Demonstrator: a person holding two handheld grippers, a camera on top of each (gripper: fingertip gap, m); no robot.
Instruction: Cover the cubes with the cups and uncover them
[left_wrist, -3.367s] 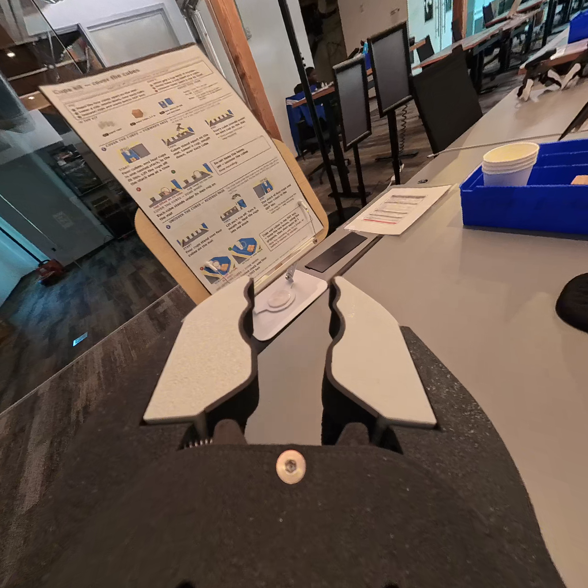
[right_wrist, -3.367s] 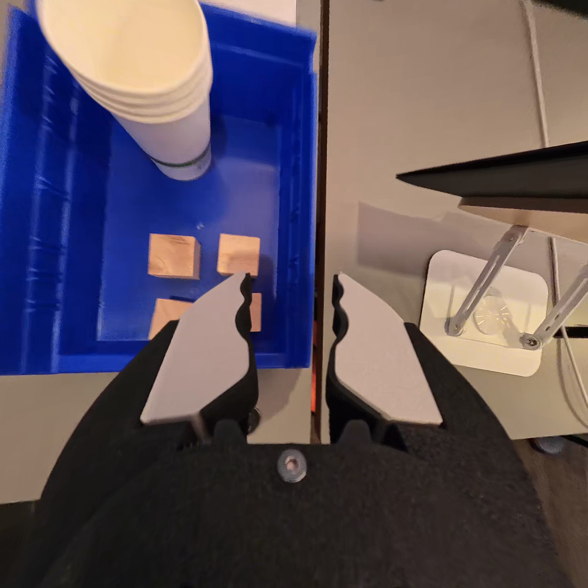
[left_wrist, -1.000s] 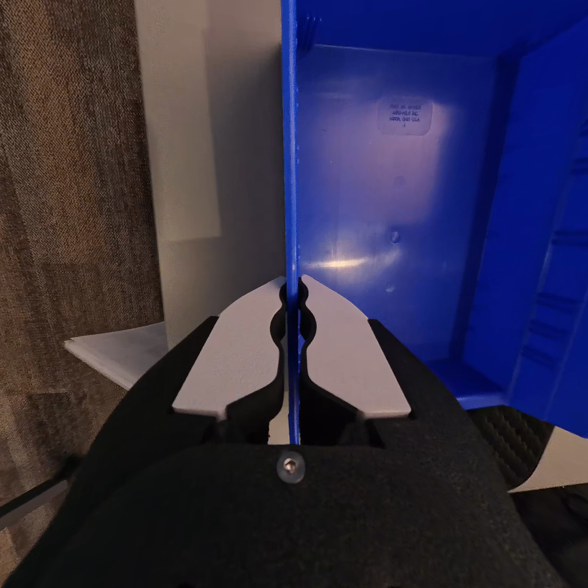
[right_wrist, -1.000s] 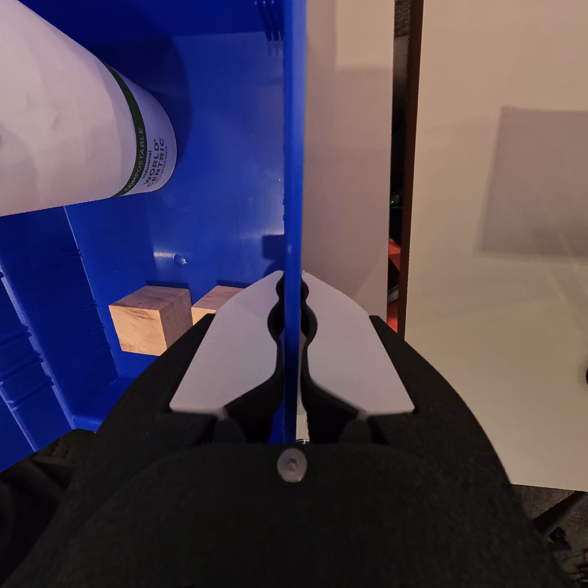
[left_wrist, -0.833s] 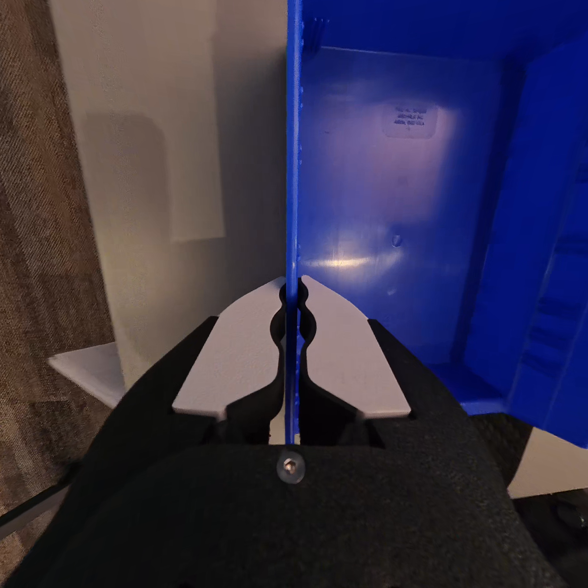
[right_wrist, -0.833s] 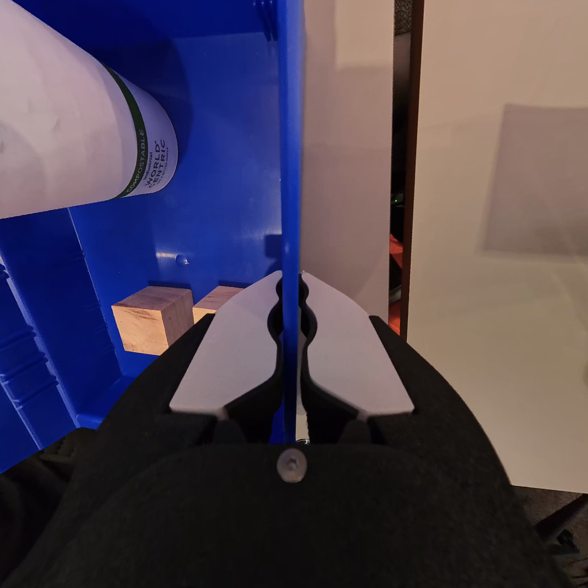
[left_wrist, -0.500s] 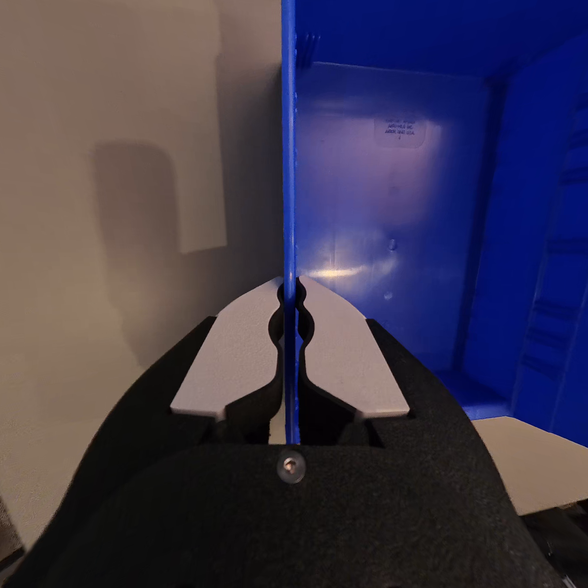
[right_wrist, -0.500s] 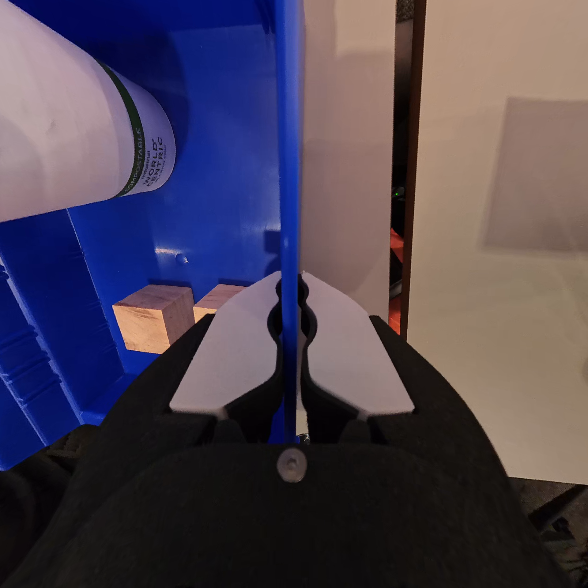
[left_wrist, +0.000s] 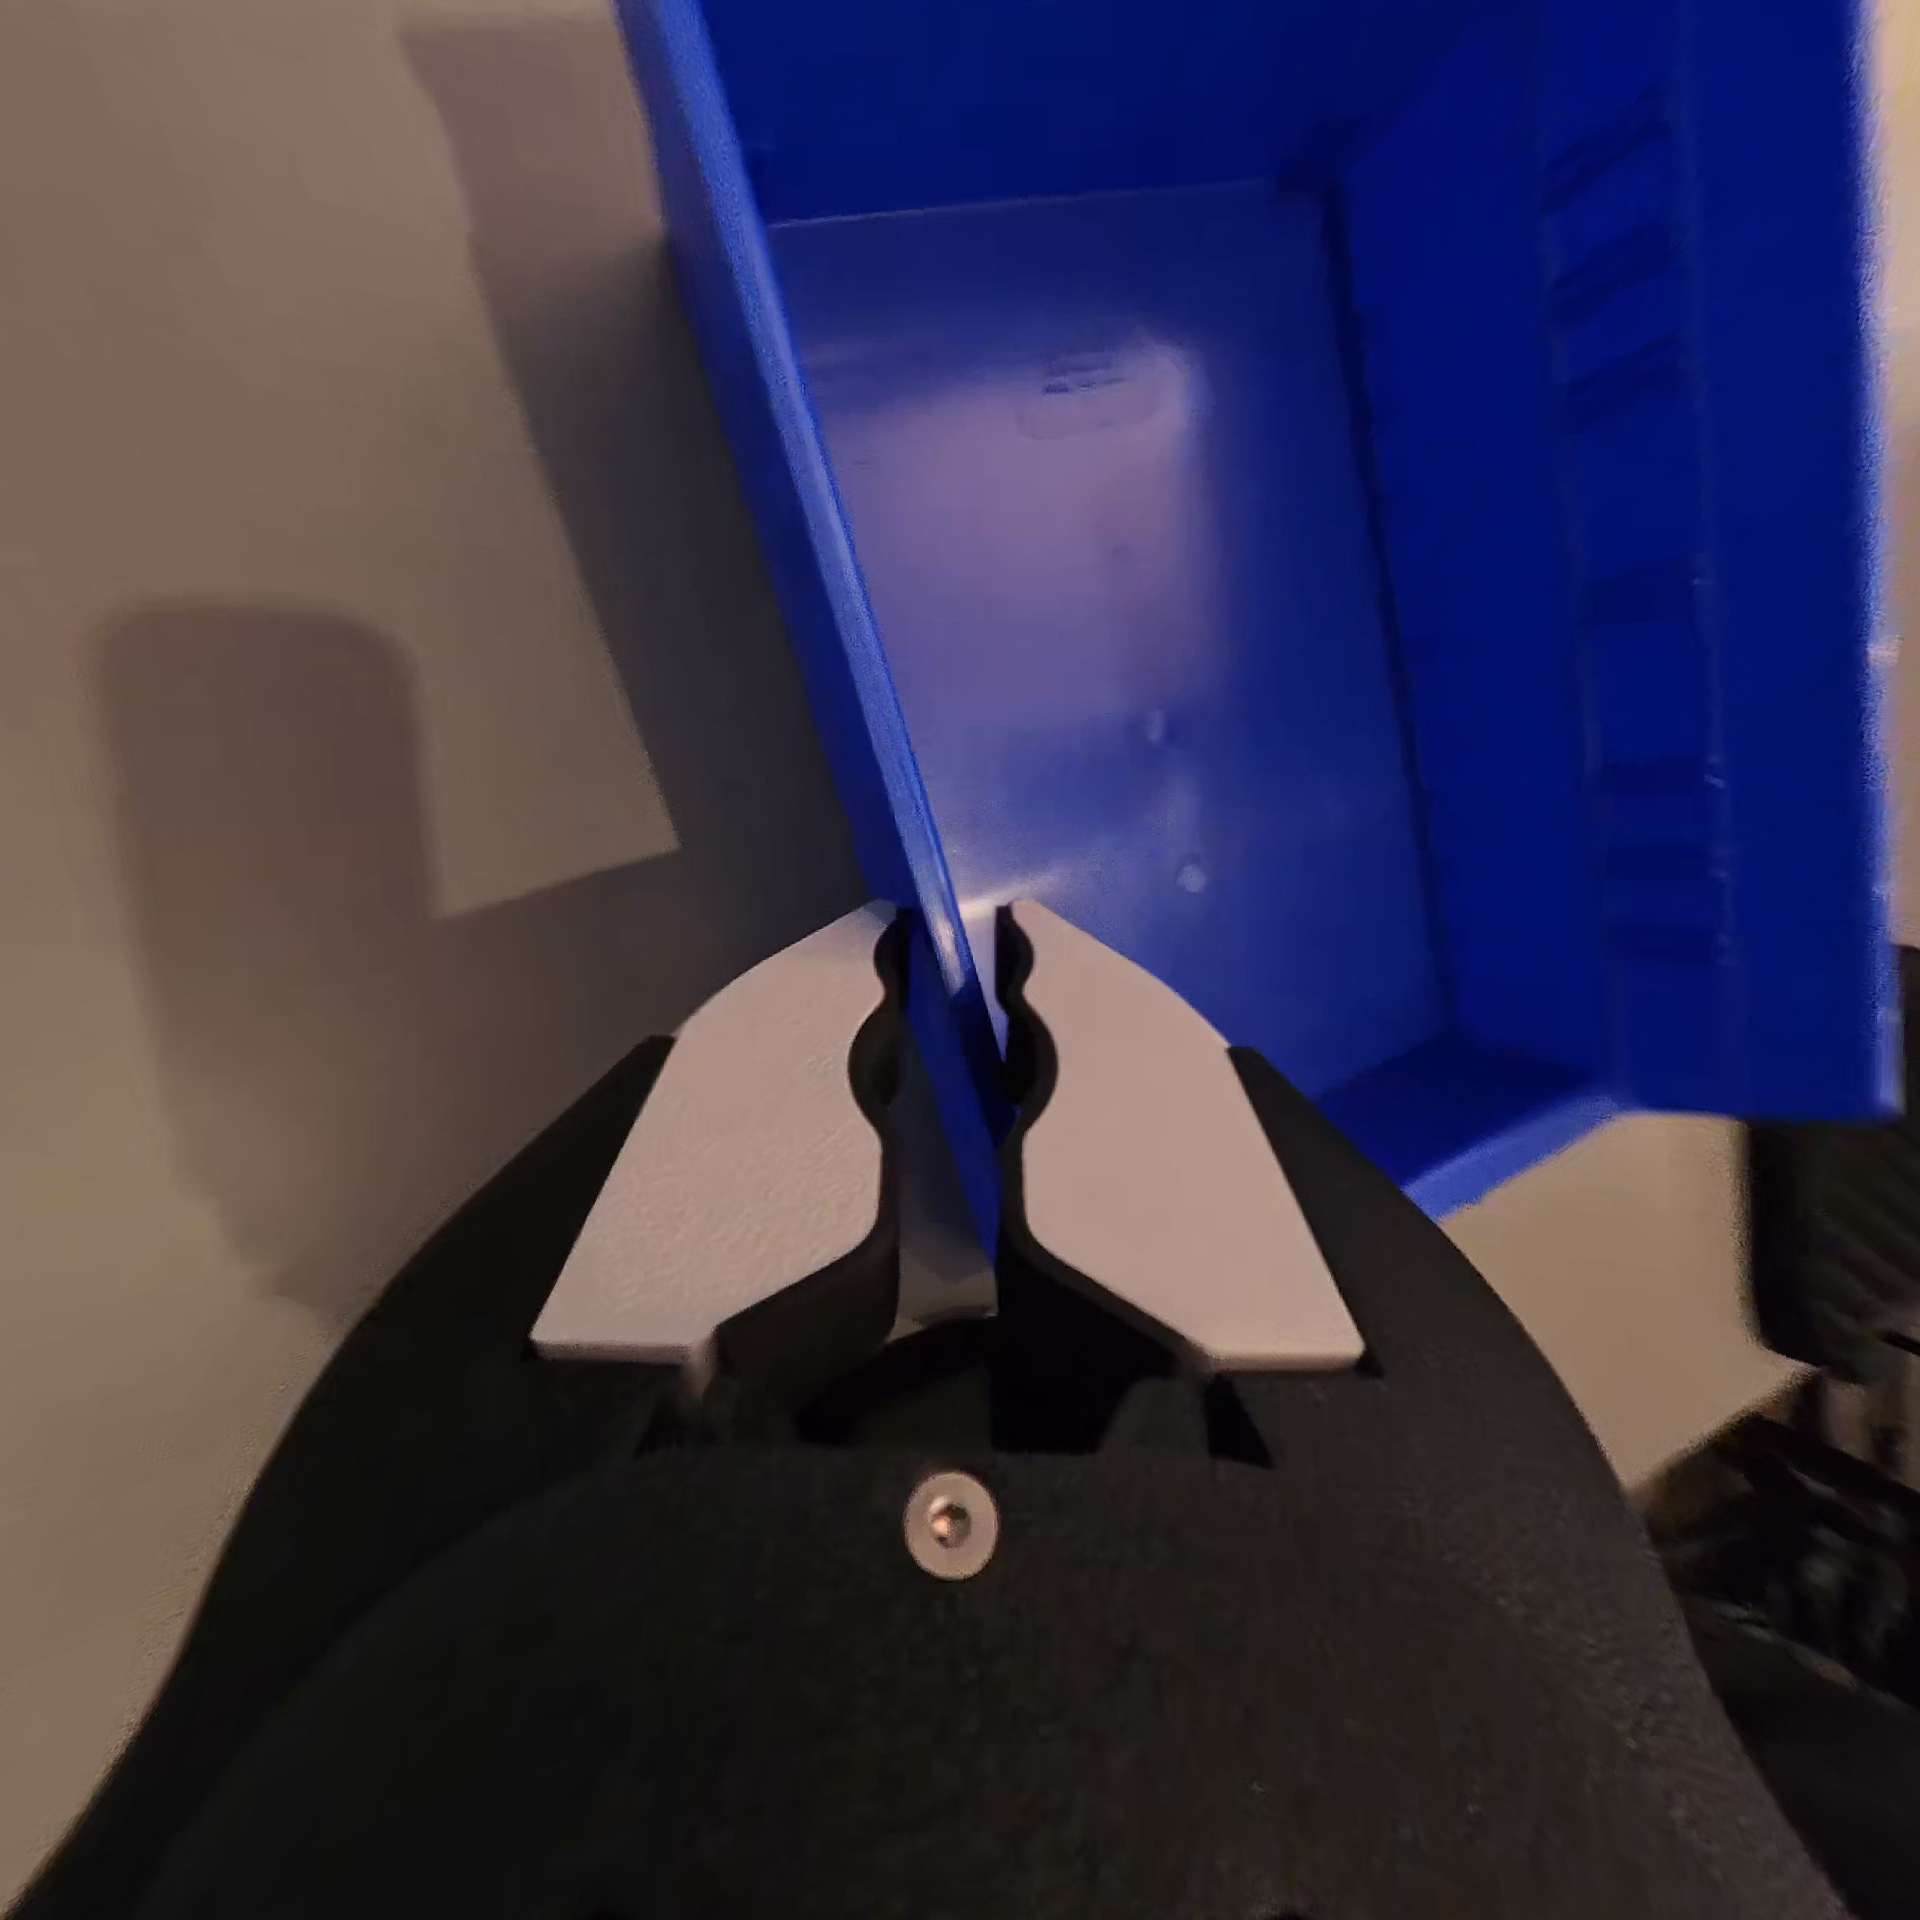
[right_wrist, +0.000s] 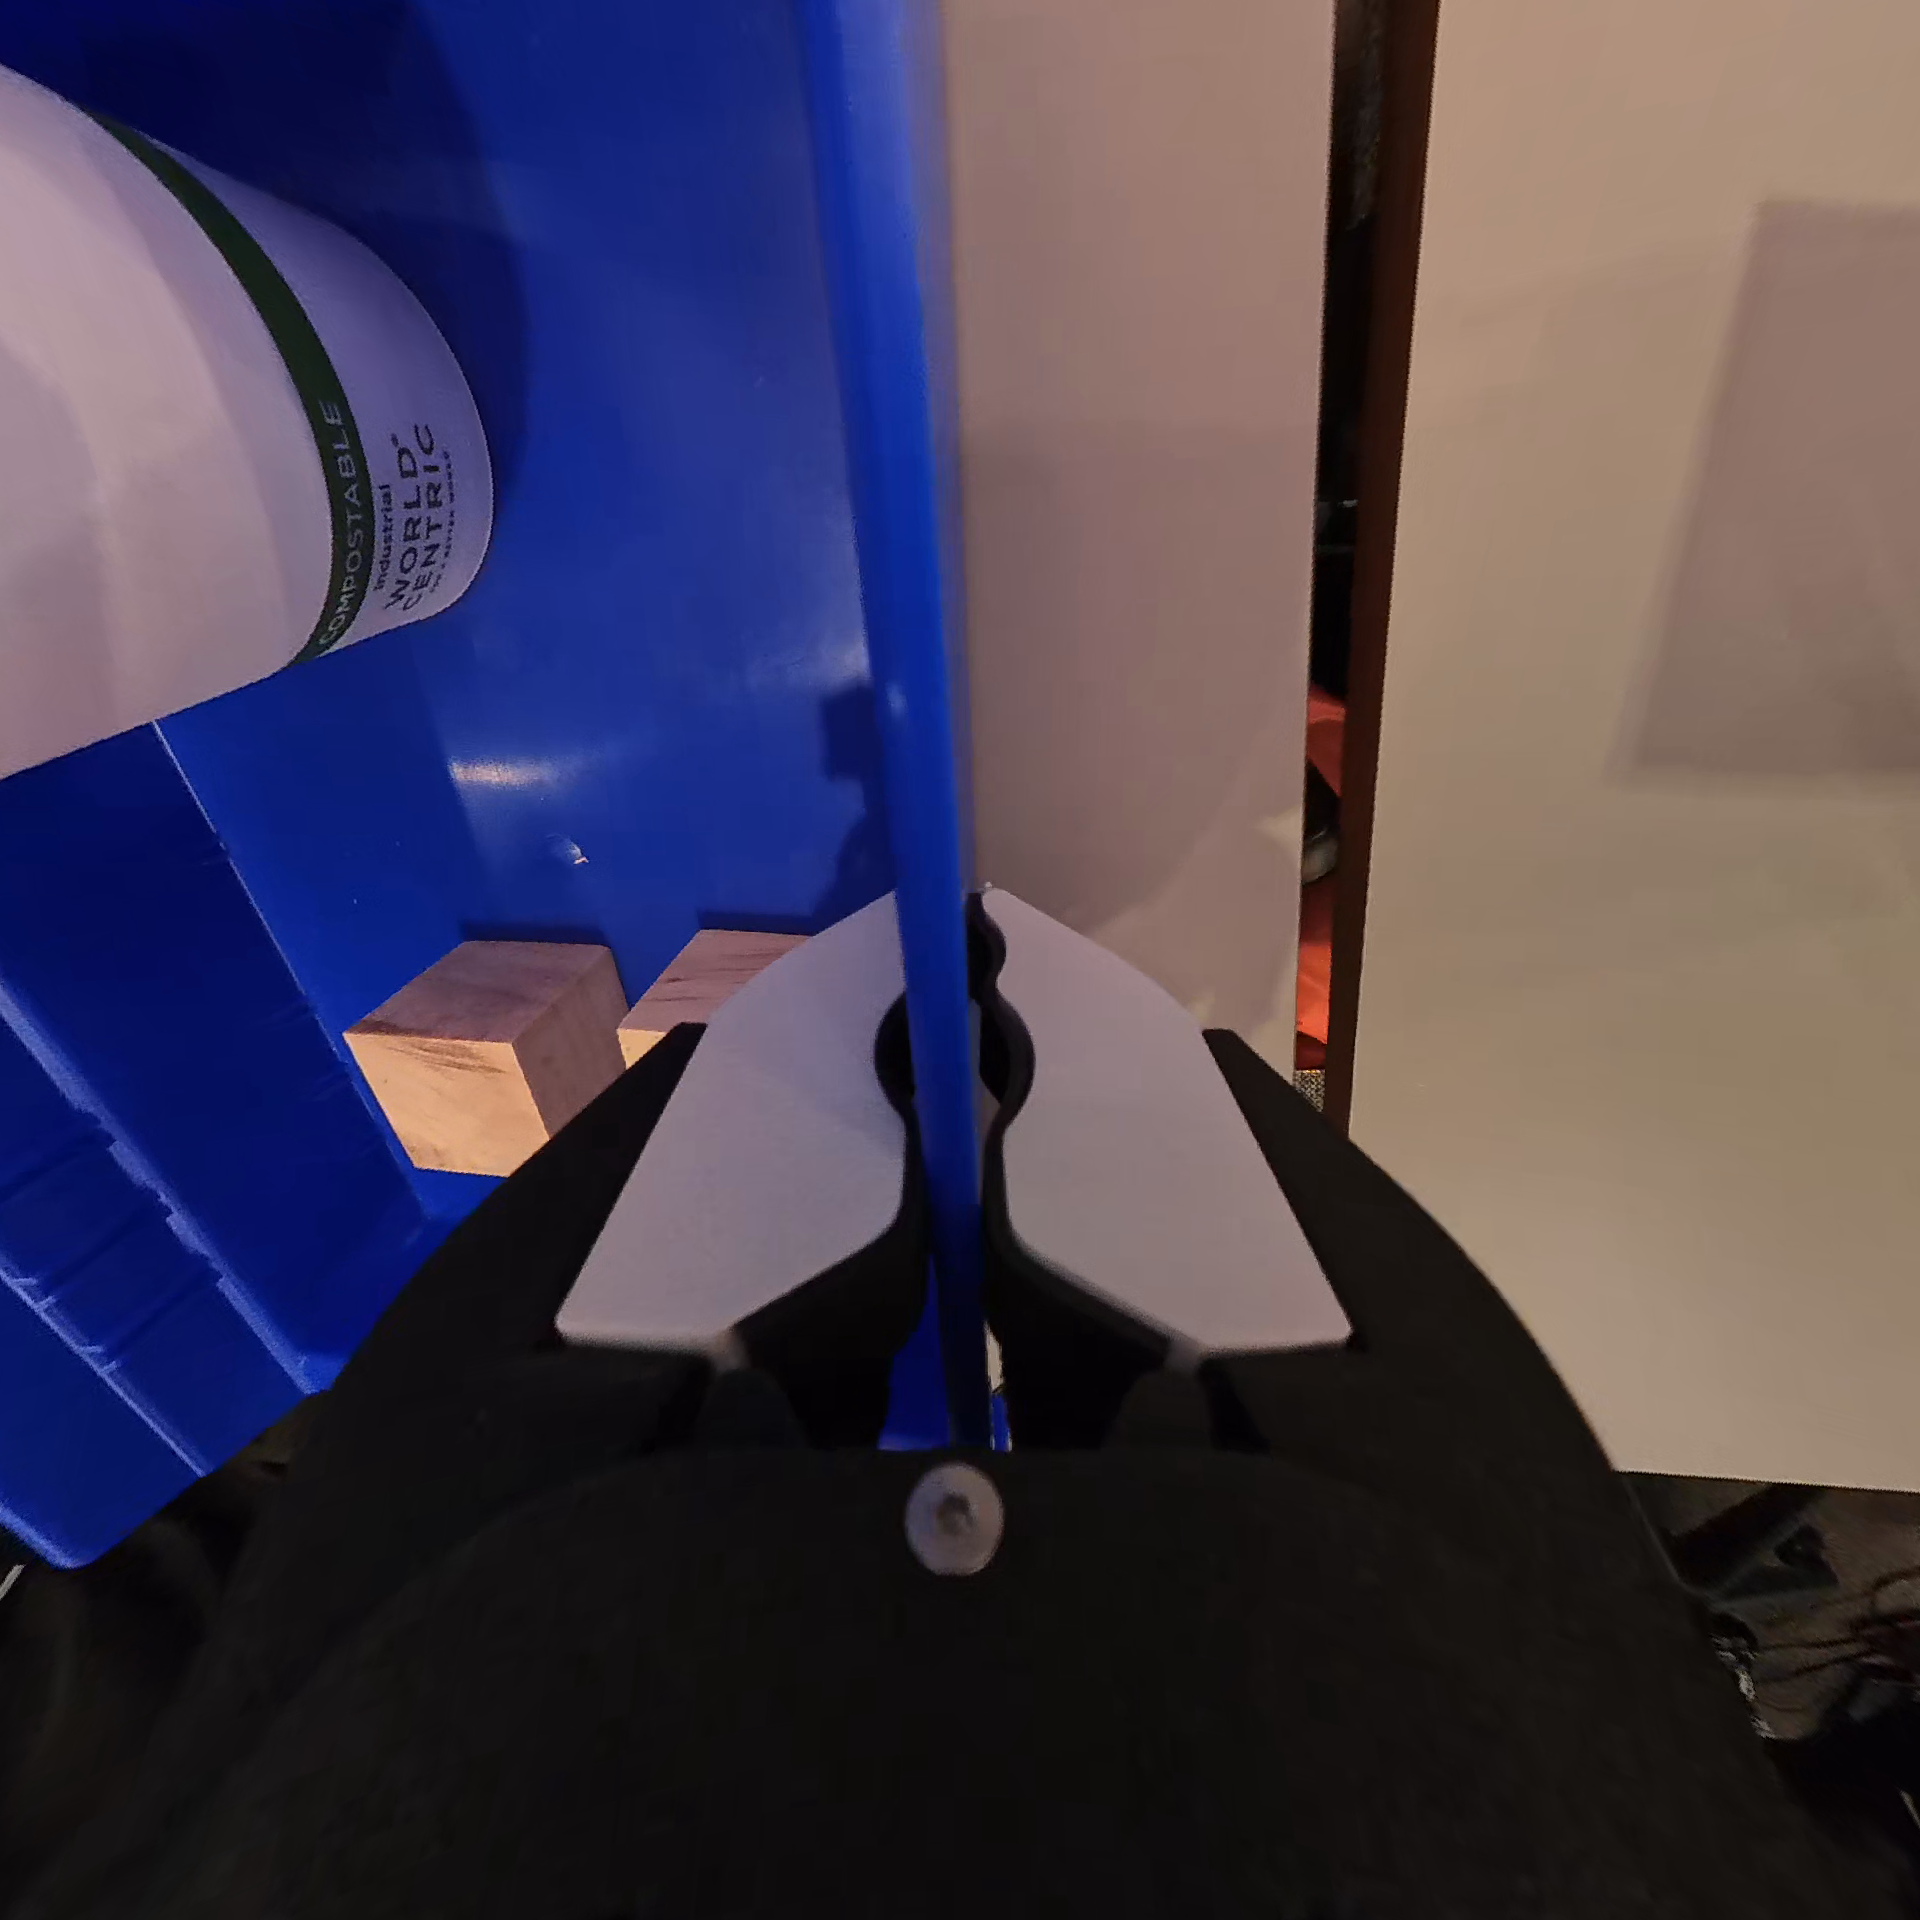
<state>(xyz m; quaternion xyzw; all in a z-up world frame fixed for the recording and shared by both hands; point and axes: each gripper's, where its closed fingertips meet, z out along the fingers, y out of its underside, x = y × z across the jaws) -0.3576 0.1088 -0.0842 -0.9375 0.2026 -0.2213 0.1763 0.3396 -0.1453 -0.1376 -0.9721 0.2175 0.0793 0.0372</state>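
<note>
A blue bin (right_wrist: 675, 520) holds a stack of white paper cups (right_wrist: 156, 468) lying towards the upper left, and wooden cubes, two of them showing (right_wrist: 488, 1039) (right_wrist: 707, 966). My right gripper (right_wrist: 940, 899) is shut on the bin's thin side wall. In the left wrist view the bin (left_wrist: 1558, 520) shows an empty floor, and its other side wall runs slanted between the fingers of my left gripper (left_wrist: 953, 912). The jaws there stand a little apart, loose around the wall.
The bin is over a grey table (left_wrist: 260, 416), which also shows in the right wrist view (right_wrist: 1662, 935). A dark gap (right_wrist: 1371, 520) separates two table tops to the right of the bin. A blurred black object (left_wrist: 1818, 1299) is at the right edge.
Both grippers closed on opposite bin walls and moved the bin over the table. In the last half second my left jaws have parted and the wall now slants between them.
</note>
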